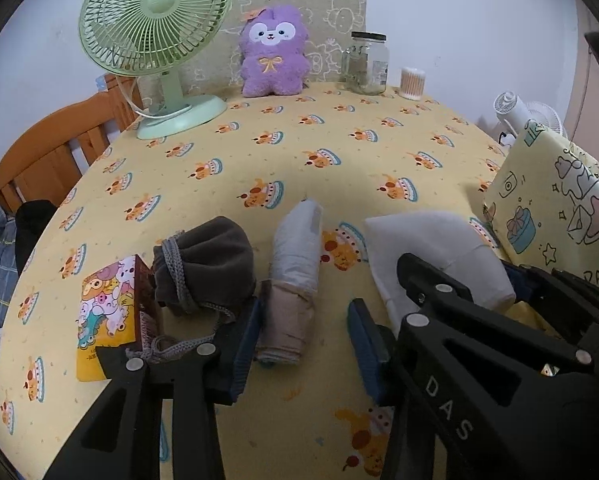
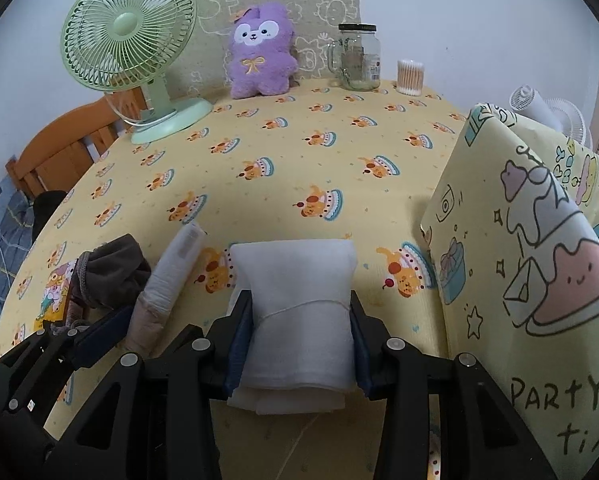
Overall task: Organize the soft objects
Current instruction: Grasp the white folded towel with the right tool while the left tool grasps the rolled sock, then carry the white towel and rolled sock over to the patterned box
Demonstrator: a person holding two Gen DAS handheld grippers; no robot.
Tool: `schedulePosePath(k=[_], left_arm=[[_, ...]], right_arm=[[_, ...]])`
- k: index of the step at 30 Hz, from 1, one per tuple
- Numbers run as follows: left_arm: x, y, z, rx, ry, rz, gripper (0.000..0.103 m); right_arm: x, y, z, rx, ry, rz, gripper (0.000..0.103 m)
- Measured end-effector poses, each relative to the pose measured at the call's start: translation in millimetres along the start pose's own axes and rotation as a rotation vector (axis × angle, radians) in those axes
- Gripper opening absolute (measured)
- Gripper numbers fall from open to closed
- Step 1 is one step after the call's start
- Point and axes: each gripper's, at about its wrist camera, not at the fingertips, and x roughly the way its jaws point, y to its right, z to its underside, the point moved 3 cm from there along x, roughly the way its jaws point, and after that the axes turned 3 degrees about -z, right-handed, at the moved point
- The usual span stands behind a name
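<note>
Sorting looks barely begun: the right gripper [image 2: 299, 344] pinches the folded white cloth [image 2: 295, 300] still on the counter [image 2: 299, 152], the left gripper [image 1: 303, 344] fingers spread loosely around the beige-and-white roll [image 1: 291, 276], and the brown drawstring pouch [image 1: 207, 260] lies untouched beside the party bag [image 2: 531, 248].

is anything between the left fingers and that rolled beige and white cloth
Nothing visible. The rolled cloth lies between the left gripper fingers already, one finger beside it, the other apart.
</note>
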Motion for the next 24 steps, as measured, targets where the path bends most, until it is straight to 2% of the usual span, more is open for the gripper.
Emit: schedulePosePath(k=[3, 7, 15, 24], left_arm=[[-1, 1, 1, 0.003, 0.002, 0.02, 0.021], [-4, 0, 2, -0.013, 0.011, -0.008, 0.007], [-23, -1, 2, -0.028, 0.035, 0.003, 0.005], [-63, 2, -7, -0.028, 0.109, -0.005, 0.005]], right_arm=[[0, 0, 0, -0.004, 0.001, 0.002, 0.047], [-1, -1, 1, -0.013, 0.006, 0.005, 0.047], [-17, -4, 1, -0.004, 0.016, -0.02, 0.047], [-59, -9, -7, -0.007, 0.089, -0.025, 0.047]])
